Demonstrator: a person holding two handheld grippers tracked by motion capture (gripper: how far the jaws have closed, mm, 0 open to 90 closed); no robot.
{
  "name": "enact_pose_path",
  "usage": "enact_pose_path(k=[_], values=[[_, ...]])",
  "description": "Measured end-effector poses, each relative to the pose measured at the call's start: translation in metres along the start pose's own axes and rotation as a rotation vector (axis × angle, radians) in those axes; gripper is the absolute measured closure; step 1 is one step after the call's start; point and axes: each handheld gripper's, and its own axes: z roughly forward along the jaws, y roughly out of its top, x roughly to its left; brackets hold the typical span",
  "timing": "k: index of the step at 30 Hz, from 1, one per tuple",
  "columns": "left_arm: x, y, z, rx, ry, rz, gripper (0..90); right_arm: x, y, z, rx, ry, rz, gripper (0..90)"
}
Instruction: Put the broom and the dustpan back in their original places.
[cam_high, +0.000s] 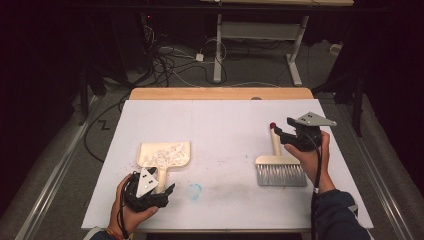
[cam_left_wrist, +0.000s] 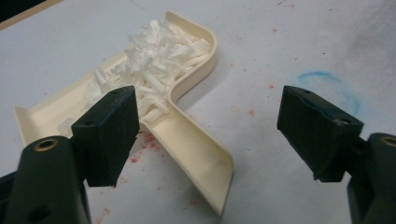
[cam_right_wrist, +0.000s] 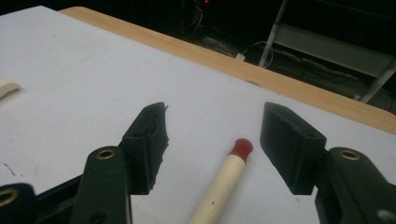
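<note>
Dustpan holding white shreds, left on white table; brush well right of it. Left gripper wide, astride dustpan handle, not touching. Right gripper wide over brush handle's red tip, pads clear.

The left gripper is hovering at the dustpan handle while the right gripper is poised over the brush handle.

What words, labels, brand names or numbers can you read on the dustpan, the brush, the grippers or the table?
None: no printed text shows on the dustpan, the brush or either gripper.
The blue scribble on the white table is a rough ring, not a letter or number.
</note>
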Motion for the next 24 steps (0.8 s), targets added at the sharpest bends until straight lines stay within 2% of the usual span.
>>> enact_pose_path(k=[2,3,6,8,12,14,15,17,20,24], values=[[0.000,0.000,0.001,0.006,0.006,0.003,20.5,0.004,0.001,-0.002,-0.010,0.019,-0.004,37.7],[-0.001,0.000,0.002,0.010,0.005,0.004,20.5,0.007,0.001,-0.003,-0.012,0.019,-0.023,36.7],[-0.001,0.001,0.002,0.013,0.004,0.011,20.5,0.015,0.002,-0.009,-0.028,0.018,-0.037,33.9],[-0.002,0.001,0.002,0.012,-0.003,0.011,20.5,0.018,0.002,-0.014,-0.038,0.003,-0.040,31.9],[-0.003,0.001,0.003,0.014,-0.009,0.022,20.5,0.024,0.005,-0.022,-0.073,0.006,-0.027,29.8],[-0.003,0.002,0.003,0.012,-0.012,0.025,20.4,0.030,0.008,-0.024,-0.076,0.001,-0.043,30.3],[-0.004,0.002,0.003,0.011,-0.010,0.023,20.2,0.033,0.009,-0.025,-0.080,0.012,-0.059,33.1],[-0.003,0.002,0.003,0.016,-0.020,0.025,20.0,0.037,0.009,-0.026,-0.085,0.028,-0.070,32.9],[-0.004,0.002,0.004,0.026,-0.016,0.033,19.3,0.041,0.010,-0.029,-0.094,0.032,-0.075,31.8],[-0.003,0.003,0.003,0.016,-0.017,0.028,18.7,0.043,0.011,-0.034,-0.098,0.034,-0.096,31.0]])
